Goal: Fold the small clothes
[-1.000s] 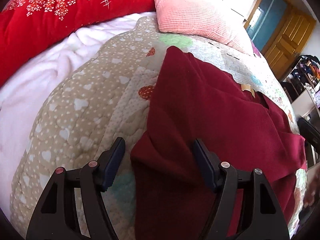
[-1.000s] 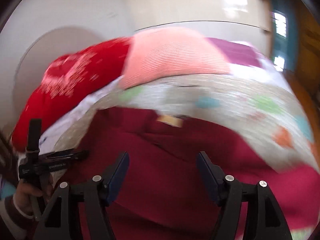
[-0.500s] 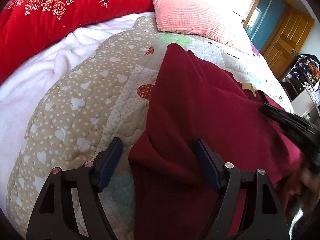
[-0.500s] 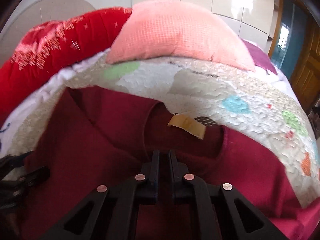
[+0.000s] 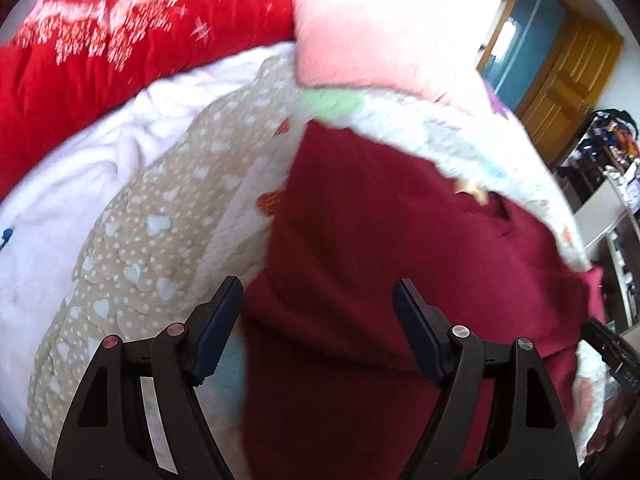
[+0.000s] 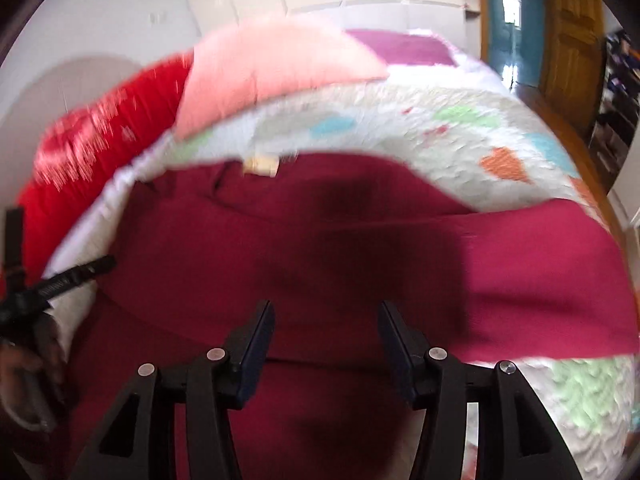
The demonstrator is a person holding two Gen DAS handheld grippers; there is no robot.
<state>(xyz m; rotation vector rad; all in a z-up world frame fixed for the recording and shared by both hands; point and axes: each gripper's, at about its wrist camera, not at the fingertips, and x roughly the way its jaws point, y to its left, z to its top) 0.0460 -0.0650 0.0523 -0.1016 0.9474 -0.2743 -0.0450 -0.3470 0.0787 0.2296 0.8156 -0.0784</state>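
Observation:
A dark red knit top (image 5: pixel 380 240) lies spread on the bed, its tan neck label (image 5: pixel 472 192) at the far side. My left gripper (image 5: pixel 317 286) hovers open over the top's left edge, one finger above the quilt and one above the fabric. In the right wrist view the same top (image 6: pixel 320 240) fills the middle, with the label (image 6: pixel 260 166) at the far edge and a sleeve (image 6: pixel 560 280) stretched right. My right gripper (image 6: pixel 326 306) hangs just above the cloth. Its jaws are opening and the pads press on nothing. A hand at the left edge holds the left gripper (image 6: pixel 60 280).
A patchwork quilt (image 5: pixel 160 220) covers the bed, with a white blanket (image 5: pixel 80 184) at left. A red quilt (image 5: pixel 100 60) and a pink pillow (image 5: pixel 380 28) lie at the head. A wooden door (image 5: pixel 568 64) and cluttered shelves (image 5: pixel 612 140) stand beyond the right side.
My right gripper was shut by the neck label half a second ago; now its jaws are apart and it has swung right and back. The left gripper rose slightly and spread a little.

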